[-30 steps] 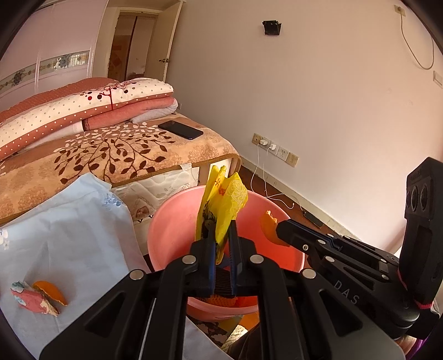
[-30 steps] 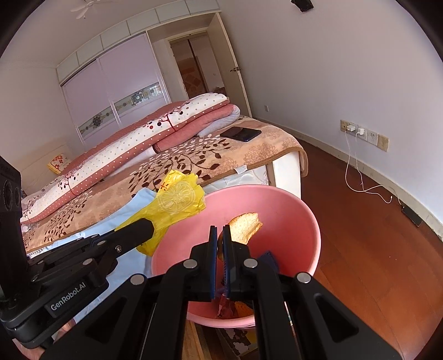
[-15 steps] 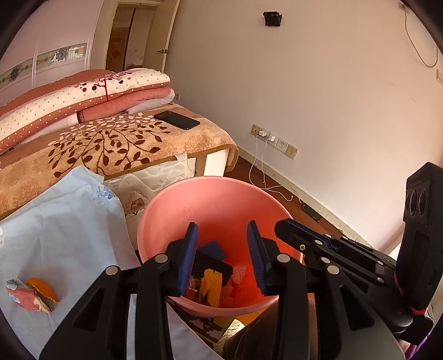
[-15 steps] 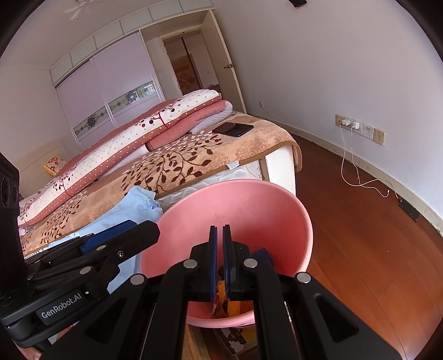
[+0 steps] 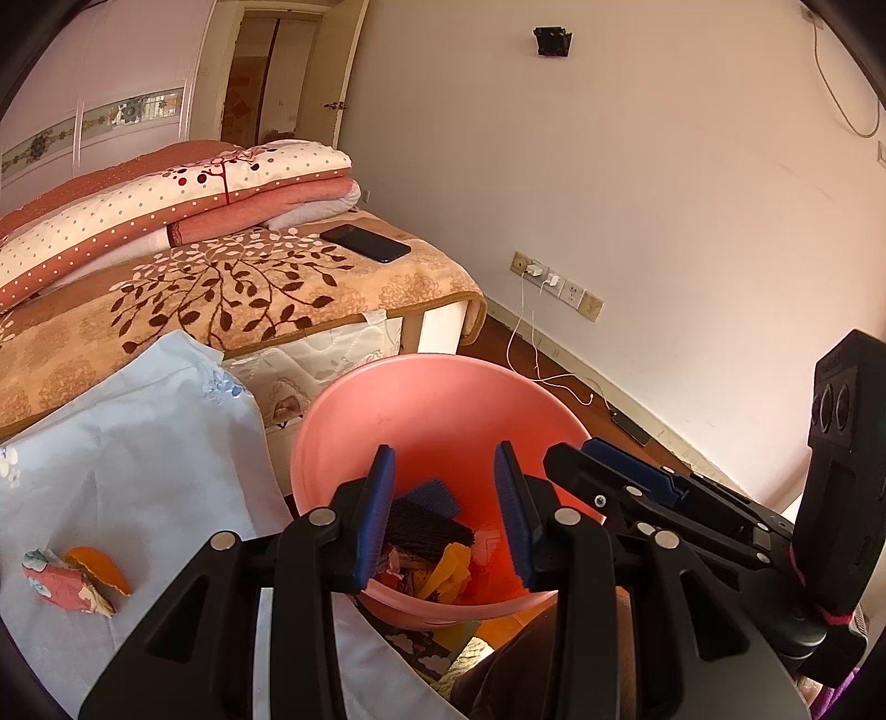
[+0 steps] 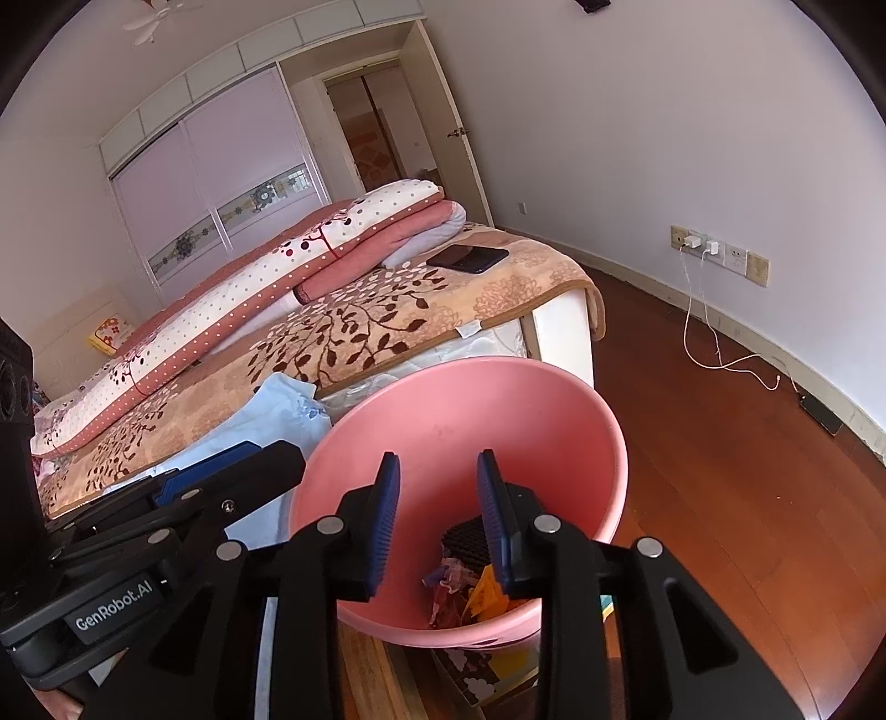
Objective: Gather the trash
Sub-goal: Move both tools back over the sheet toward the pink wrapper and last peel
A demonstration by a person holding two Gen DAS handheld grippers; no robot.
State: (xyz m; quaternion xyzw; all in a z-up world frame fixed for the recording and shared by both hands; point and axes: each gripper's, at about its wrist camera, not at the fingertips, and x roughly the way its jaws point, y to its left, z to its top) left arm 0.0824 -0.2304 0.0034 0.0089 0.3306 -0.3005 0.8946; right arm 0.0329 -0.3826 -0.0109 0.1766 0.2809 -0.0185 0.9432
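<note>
Both the left gripper (image 5: 446,512) and the right gripper (image 6: 437,512) hang wide and empty over the pink basin (image 5: 354,412), which catches the trash (image 5: 437,559) piled at its bottom, while an orange peel (image 5: 99,567) and crumpled wrapper (image 5: 61,581) wait on the pale cloth (image 5: 138,443).

I'm in a home bedroom. Bed (image 6: 387,327) with a leaf-print blanket (image 5: 232,293) and folded polka-dot quilts (image 6: 266,277) stacked on it, phone (image 5: 365,242) lying on the blanket. Sliding wardrobe doors (image 6: 221,205) along the far wall, open doorway (image 6: 382,144) beside them. Wood floor (image 6: 720,443), wall sockets (image 6: 720,255) with chargers plugged in, white cable (image 6: 714,354) trailing down. Ceiling fan (image 6: 152,22) overhead.
</note>
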